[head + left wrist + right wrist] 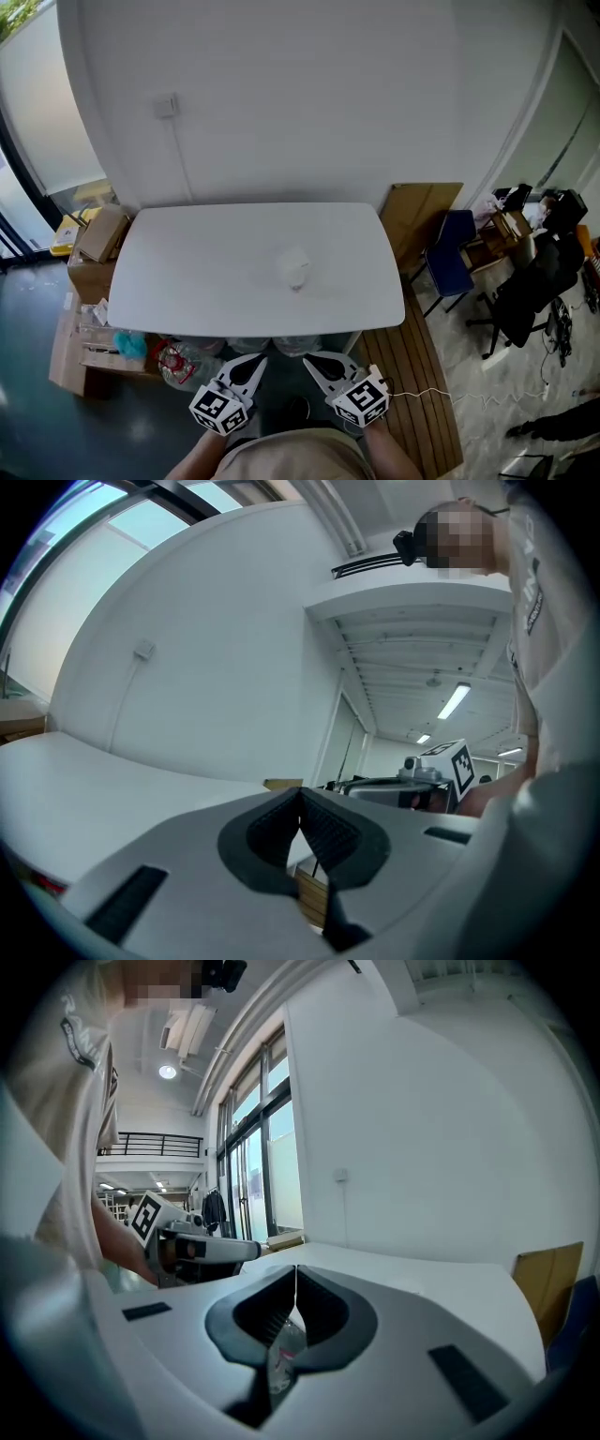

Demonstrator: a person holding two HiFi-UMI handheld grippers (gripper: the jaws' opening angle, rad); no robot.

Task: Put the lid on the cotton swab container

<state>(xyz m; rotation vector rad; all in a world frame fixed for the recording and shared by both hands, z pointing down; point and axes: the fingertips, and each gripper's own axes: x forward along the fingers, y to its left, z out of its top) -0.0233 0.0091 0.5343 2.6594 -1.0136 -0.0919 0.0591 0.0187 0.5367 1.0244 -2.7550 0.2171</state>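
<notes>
White table (pixel 178 272) fills the middle of the head view, so I'll hang everything off that. Off the table's left end there's a pile of cardboard boxes (pixel 98 234), plus some clutter (pixel 173 361) tucked under its near left corner. The left gripper (pixel 257 360) is held low, short of the table's near edge and close to the person's body. Its own view shows the jaws pressed tip to tip with nothing between them.

On the table, a bit right of its middle and toward the near edge, sits a small whitish thing I take to be the cotton swab container (pixel 294 267). It's too washed out against the table for me to tell if the lid is on it, beside it, or somewhere else.

The right gripper (pixel 310 361) mirrors the left one. It's also short of the table's near edge, jaws clenched shut on nothing. Past the table's right end are a wooden board (pixel 422 214) propped upright, a blue chair (pixel 454 251) and a black office chair (pixel 530 286).

What matters for the next move, imo: the container lies straight ahead of both grippers, over the table's near edge. It's roughly on the line between them, maybe a hair nearer the right. It looks squat and upright, so there's no real long axis to line up with. Whichever gripper goes in would need to open up first.
</notes>
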